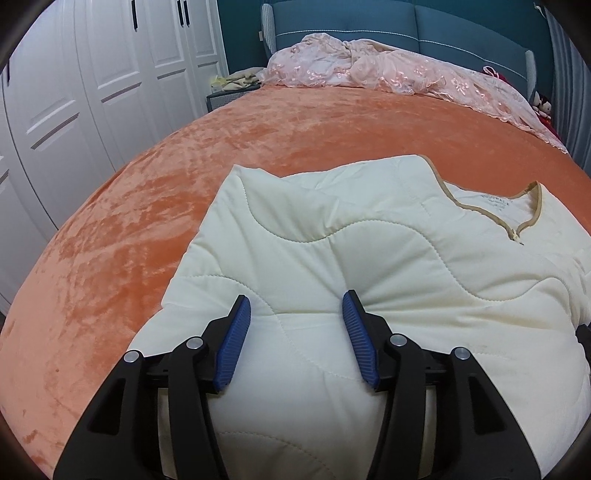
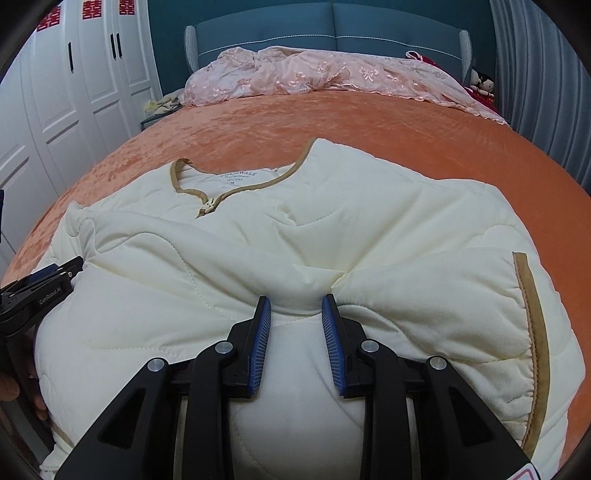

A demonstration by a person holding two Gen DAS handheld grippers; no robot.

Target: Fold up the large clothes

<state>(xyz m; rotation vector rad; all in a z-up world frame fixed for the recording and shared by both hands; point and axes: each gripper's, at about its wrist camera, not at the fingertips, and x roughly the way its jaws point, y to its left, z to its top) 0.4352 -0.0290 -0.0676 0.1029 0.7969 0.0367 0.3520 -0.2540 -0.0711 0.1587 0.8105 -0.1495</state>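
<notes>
Where the cream quilted jacket [image 1: 388, 266] lies spread on the orange bedspread [image 1: 147, 206], both grippers meet its near portion. Left gripper [image 1: 296, 306]: jaws released and set wide apart, the blue pads [image 1: 232, 347] resting against the padded fabric on either side of a low bulge, without pinching it. Right gripper [image 2: 296, 306]: jaws narrower, the blue pads [image 2: 260, 343] bearing on a raised fold of the jacket [image 2: 295, 229] that gathers into creases between them; whether the fold is firmly clamped cannot be told. Tan-trimmed neckline [image 2: 236, 181], with a zip pull at its lowest point, faces the head of the bed; a printed label shows inside the collar. Tan band [image 2: 535, 332] runs along the garment's edge at the right. Seen from the right wrist, the left gripper [image 2: 48, 280] sits at the jacket's left edge. Background: pink lace bedding [image 2: 332, 77] heaped against a blue headboard [image 2: 332, 33]; white wardrobe doors [image 1: 92, 92] at left.
</notes>
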